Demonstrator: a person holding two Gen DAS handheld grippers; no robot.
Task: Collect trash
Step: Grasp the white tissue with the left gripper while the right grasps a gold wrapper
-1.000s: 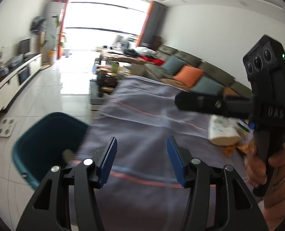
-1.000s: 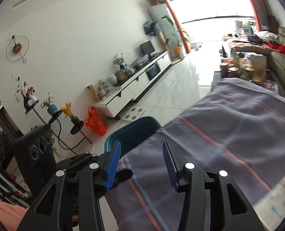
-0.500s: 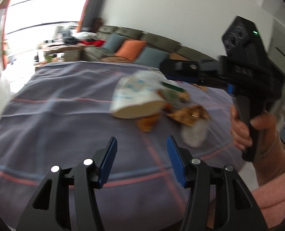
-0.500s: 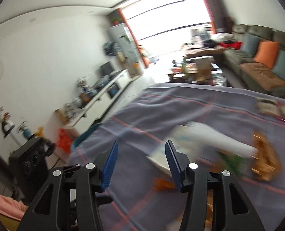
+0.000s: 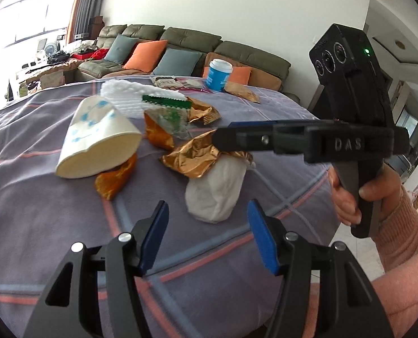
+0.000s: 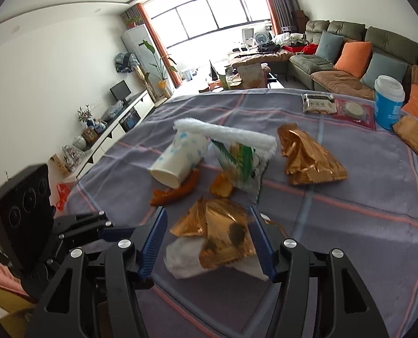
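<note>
Trash lies in a heap on the striped cloth: a tipped paper cup (image 5: pixel 96 143) (image 6: pixel 180 157), a white foam sheet (image 5: pixel 130 98) (image 6: pixel 223 133), a green-printed clear bag (image 6: pixel 240 166), gold wrappers (image 5: pixel 194 157) (image 6: pixel 307 157) and a crumpled white tissue (image 5: pixel 214 191) (image 6: pixel 183 259). My right gripper (image 6: pixel 209 239) is open, its fingers on either side of a gold wrapper (image 6: pixel 220 231) on the tissue. My left gripper (image 5: pixel 209 236) is open and empty just short of the tissue.
A blue cup with white lid (image 5: pixel 220 74) (image 6: pixel 387 101), two flat snack packets (image 6: pixel 318 102) and another gold wrapper (image 6: pixel 414 138) lie at the table's far side. A sofa with cushions (image 5: pixel 180 45) stands behind. The table's edge (image 5: pixel 330 197) falls off at the right.
Both grippers have swung from the teal bin and floor side toward the trash heap and come closer. The right gripper now straddles the gold wrapper on the tissue. Both stay open.
</note>
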